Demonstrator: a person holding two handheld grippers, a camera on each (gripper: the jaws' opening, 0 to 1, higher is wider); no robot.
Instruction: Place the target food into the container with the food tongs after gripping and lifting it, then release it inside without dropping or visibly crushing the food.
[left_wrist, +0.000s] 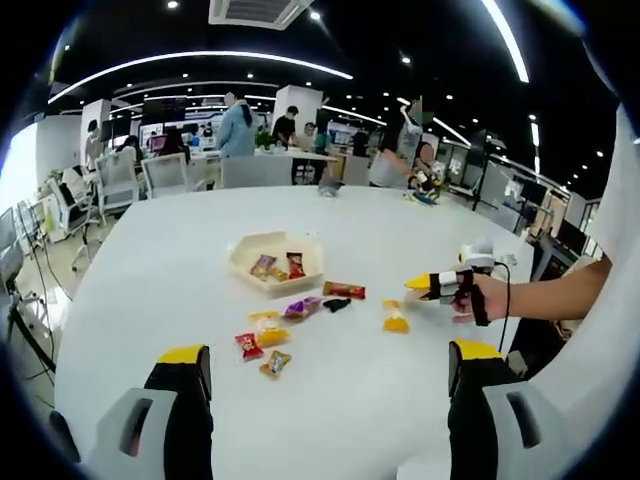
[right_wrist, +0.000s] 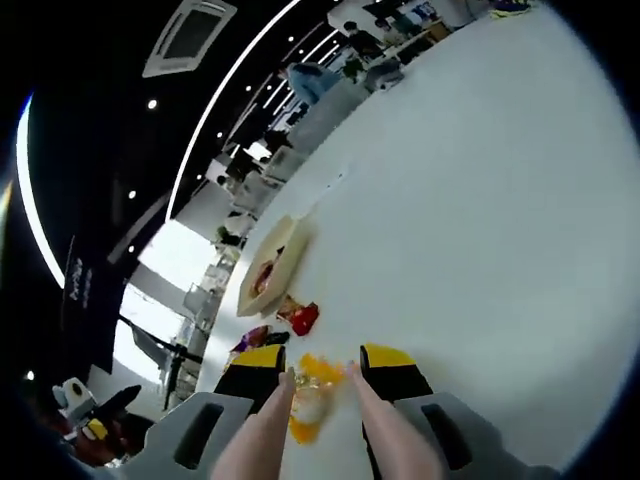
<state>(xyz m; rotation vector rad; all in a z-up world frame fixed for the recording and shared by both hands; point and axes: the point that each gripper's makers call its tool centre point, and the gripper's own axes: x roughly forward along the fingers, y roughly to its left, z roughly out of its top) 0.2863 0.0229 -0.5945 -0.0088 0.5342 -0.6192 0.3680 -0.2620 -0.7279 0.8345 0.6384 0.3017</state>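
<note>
Grip step: right gripper (right_wrist: 322, 378) has the tongs (right_wrist: 330, 425) straddling the yellow snack (right_wrist: 312, 392) on the worktop (right_wrist: 480, 230), not clamped yet. Left gripper (left_wrist: 325, 375) fingers apart, idle. Next: gentle squeeze, lift, carry to container (right_wrist: 268, 262).

Your scene is brightly and evenly lit by long ceiling light strips (left_wrist: 210, 58), which bend hard toward the fisheye edges. The white worktop (left_wrist: 180, 250) shows mild glare and only faint shadows. Your right gripper view is softer, with a blown-out window (right_wrist: 185, 262).
</note>
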